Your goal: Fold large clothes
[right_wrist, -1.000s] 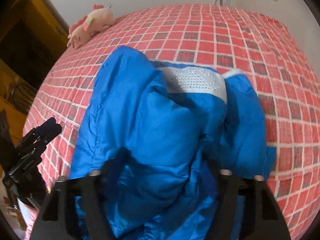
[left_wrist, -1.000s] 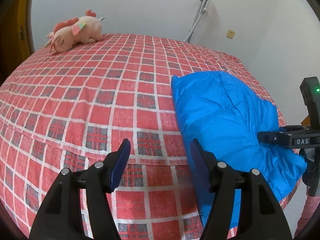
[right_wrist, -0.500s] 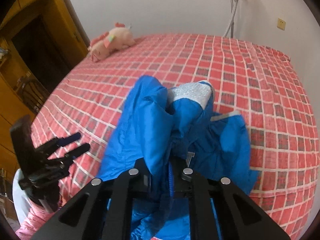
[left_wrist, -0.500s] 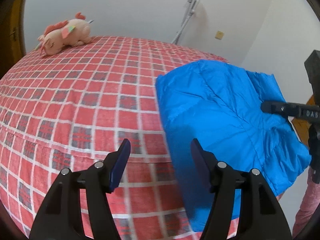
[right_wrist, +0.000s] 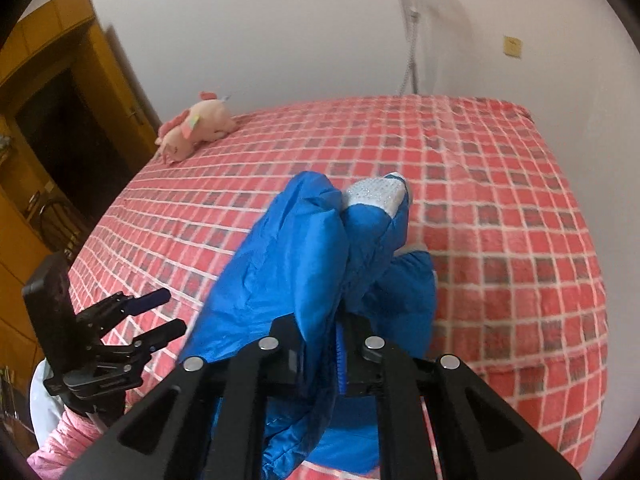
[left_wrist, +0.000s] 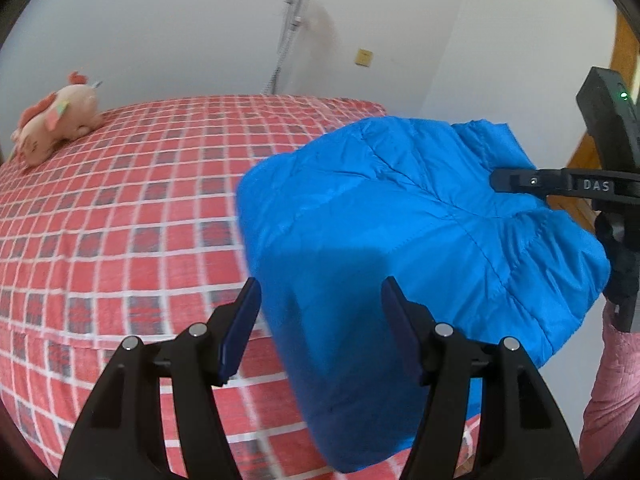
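A blue puffer jacket [left_wrist: 400, 216] hangs lifted above the near edge of the red checked bed [left_wrist: 120, 220]. My right gripper [right_wrist: 322, 360] is shut on the jacket [right_wrist: 304, 264] and holds it up; a silvery white panel [right_wrist: 376, 196] shows at its far end. In the left wrist view the right gripper [left_wrist: 496, 180] grips the jacket's right side. My left gripper [left_wrist: 320, 312] is open and empty, its fingers either side of the hanging jacket's lower part. It also shows in the right wrist view [right_wrist: 164, 314], left of the jacket.
A pink plush toy [left_wrist: 56, 120] lies at the bed's far left corner. A metal crutch [left_wrist: 288, 28] leans on the white back wall. A wooden wardrobe and dark doorway [right_wrist: 60, 140] stand left of the bed.
My right gripper has closed on the jacket and lifted it off the bed. My left gripper has shifted right, so the hanging jacket now sits between its open fingers.
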The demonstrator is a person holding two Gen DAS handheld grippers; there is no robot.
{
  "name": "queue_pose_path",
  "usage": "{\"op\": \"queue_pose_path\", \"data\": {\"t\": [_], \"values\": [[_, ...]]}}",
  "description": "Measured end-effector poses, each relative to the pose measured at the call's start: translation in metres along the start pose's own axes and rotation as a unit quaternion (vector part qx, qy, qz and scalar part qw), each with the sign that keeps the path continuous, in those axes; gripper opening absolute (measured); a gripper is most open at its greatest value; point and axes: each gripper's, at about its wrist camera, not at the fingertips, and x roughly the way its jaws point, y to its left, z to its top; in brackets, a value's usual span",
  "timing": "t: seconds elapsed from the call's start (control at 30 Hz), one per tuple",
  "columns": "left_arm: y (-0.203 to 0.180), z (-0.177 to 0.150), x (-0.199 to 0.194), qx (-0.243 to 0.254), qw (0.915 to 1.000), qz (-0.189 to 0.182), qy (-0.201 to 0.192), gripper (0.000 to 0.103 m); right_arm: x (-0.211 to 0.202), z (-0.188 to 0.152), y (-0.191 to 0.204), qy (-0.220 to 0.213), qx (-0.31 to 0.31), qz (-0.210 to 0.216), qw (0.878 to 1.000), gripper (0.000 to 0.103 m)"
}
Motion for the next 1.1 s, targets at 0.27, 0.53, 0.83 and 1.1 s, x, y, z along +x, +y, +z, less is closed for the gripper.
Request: {"op": "queue_pose_path", "data": {"t": [0.27,0.53,0.83,1.1], "values": [[-0.03,-0.014,0.037,0.028,0.999,-0.013,0.033,0.061,0.043,-0.051,-0.069,0.043,0.056,0.006,0.997,0.013],[-0.042,-0.031,0.049,0.04,0.9989,0.024,0.008,0.063,0.069,-0.083,-0.082,0.03,0.071,0.015,0.997,0.022],[-0.03,-0.022,0.017,0.023,0.9991,0.035,-0.008,0.062,0.0,-0.075,-0.038,-0.029,-0.004,-0.056,0.998,0.031],[-0.036,-0.035,0.008,0.028,0.9984,0.05,0.005,0.062,-0.006,-0.088,0.024,-0.002,-0.078,0.01,0.997,0.031]]}}
